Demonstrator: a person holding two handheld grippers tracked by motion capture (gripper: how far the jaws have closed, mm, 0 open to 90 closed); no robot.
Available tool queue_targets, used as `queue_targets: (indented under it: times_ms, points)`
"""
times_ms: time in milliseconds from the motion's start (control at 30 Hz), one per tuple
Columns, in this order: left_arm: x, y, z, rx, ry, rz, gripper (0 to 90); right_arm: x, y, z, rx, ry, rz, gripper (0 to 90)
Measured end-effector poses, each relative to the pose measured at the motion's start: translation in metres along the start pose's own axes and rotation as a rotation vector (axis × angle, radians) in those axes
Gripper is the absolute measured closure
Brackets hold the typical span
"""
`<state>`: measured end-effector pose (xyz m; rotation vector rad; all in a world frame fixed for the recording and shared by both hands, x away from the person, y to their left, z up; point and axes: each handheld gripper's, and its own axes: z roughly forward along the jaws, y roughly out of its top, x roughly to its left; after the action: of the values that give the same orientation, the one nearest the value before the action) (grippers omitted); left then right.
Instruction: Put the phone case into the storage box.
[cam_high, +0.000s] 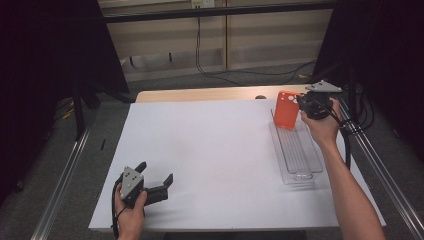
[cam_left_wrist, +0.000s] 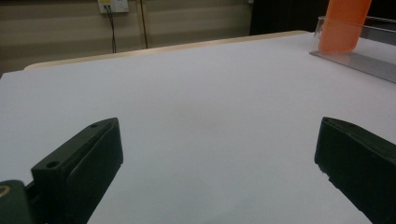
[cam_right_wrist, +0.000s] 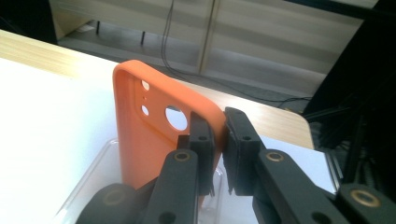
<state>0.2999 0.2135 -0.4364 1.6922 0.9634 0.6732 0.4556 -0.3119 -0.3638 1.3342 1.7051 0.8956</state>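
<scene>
An orange phone case stands upright at the far end of a clear plastic tray on the right of the white table. My right gripper is shut on the case's right edge, its pads pinching the thin wall of the orange phone case beside the round camera hole. My left gripper rests near the table's front left corner, open, with nothing between its fingers. From the left gripper view the orange phone case and the clear plastic tray sit far off at the upper right.
The white sheet covers most of the wooden table. Cables lie on the floor beyond the far edge. Metal rails run along both sides of the table.
</scene>
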Motion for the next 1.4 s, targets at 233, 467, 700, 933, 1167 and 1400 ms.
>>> queue_targets:
  times_ms: [233,467,700,933,1167,1400]
  points:
    - [-0.001,0.000,0.000,-0.001,0.000,0.000,1.1,-0.007,0.001,0.002,0.024,0.025,0.051,81.6]
    - [-0.001,0.000,0.001,0.006,-0.002,0.008,1.2,-0.014,0.001,0.006,0.029,0.044,0.080,81.6]
    - [-0.001,0.000,0.001,0.003,-0.006,0.005,1.2,-0.016,0.004,0.009,0.045,0.055,0.097,81.3]
    - [-0.001,0.000,0.001,0.005,-0.010,0.008,1.1,-0.016,0.006,0.015,0.051,0.052,0.113,81.2]
    - [-0.001,0.000,0.002,0.013,-0.012,0.010,1.3,-0.015,0.007,0.018,0.043,0.062,0.121,81.0]
    - [-0.001,0.000,0.003,0.012,-0.016,0.007,1.3,-0.016,0.008,0.021,0.042,0.066,0.126,81.1]
